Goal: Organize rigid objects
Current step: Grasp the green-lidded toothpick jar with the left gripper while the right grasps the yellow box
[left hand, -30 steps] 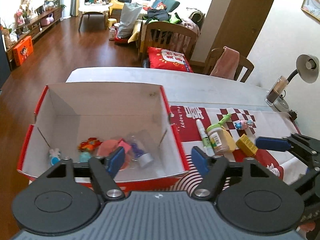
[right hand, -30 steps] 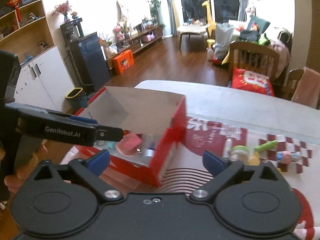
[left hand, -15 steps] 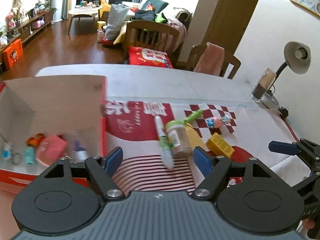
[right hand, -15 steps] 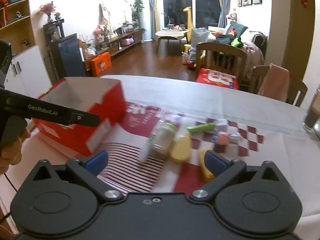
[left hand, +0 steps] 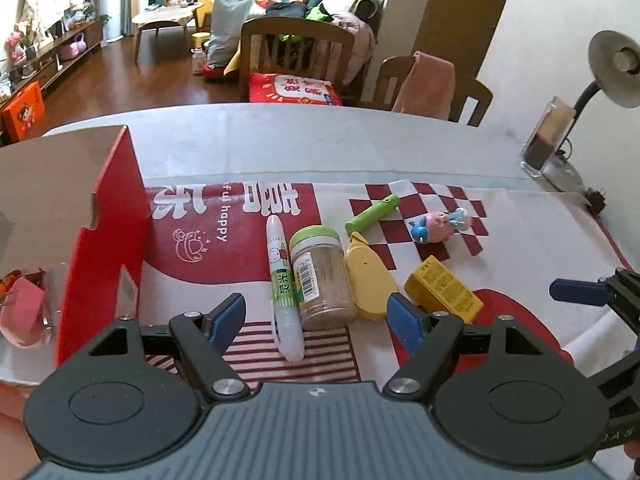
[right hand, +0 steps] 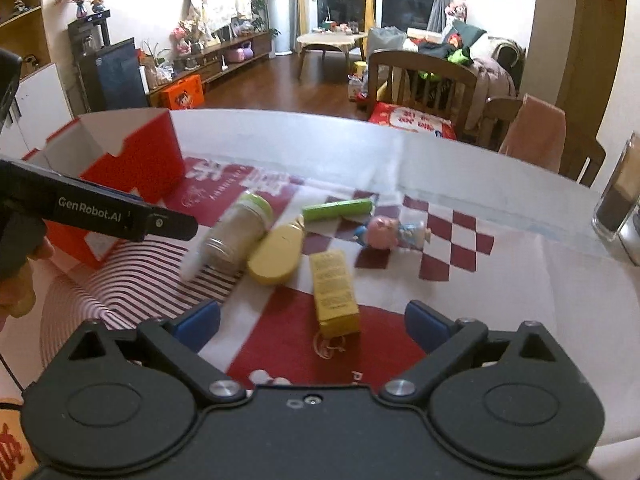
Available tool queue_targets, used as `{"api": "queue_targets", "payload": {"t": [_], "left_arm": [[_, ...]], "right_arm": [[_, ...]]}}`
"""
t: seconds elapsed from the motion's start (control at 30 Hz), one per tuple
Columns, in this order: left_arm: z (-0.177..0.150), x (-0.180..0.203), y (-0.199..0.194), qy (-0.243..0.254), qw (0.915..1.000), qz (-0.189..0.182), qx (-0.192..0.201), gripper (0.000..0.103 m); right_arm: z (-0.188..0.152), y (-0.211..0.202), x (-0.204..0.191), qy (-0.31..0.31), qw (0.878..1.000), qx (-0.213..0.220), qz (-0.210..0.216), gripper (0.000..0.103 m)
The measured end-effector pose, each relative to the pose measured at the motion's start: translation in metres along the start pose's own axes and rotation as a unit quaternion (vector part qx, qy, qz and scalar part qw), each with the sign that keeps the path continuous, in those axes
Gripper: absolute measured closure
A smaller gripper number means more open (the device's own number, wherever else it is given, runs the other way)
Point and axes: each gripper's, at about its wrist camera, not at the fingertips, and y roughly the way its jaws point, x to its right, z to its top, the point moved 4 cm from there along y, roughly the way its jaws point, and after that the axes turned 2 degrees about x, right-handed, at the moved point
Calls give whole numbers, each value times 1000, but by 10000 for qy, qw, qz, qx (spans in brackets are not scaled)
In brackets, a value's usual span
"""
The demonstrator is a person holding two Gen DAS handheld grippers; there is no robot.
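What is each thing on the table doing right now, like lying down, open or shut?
Red box: open on top, toys inside.
Jar: lying down, green lid on.
White marker: lying flat beside the jar, capped.
Green tube: lying flat.
Yellow carton: lying flat, closed.
Pig toy: on its side.
Left gripper: open, empty.
Right gripper: open, empty.

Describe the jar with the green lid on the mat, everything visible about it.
The jar is clear plastic with a pale green screw lid, filled with tan powder, a barcode label on its side. It lies on its side on the red-and-white mat, lid away from the left gripper, between the white marker and the yellow case, touching or nearly touching both.
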Motion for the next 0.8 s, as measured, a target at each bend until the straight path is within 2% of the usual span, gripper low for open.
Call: {"api": "queue_targets", "payload": {"t": [0.23,0.57,0.7,0.8], "left_arm": [[6,8,32,56,9997,242,-88,26],[7,12,64,269,9986,439,-134,26],[7,17,69,404,9982,422,-137,44],[8,16,71,380,9983,420,-141,50]], "right_arm": [[-1,25,12,53,9999,-126,49,8],[2,54,17,-11,9994,-304,156,28],[4,64,18,-19,9992,-359,187,41],[5,69,17,-44,9991,-372,199,48]]}}
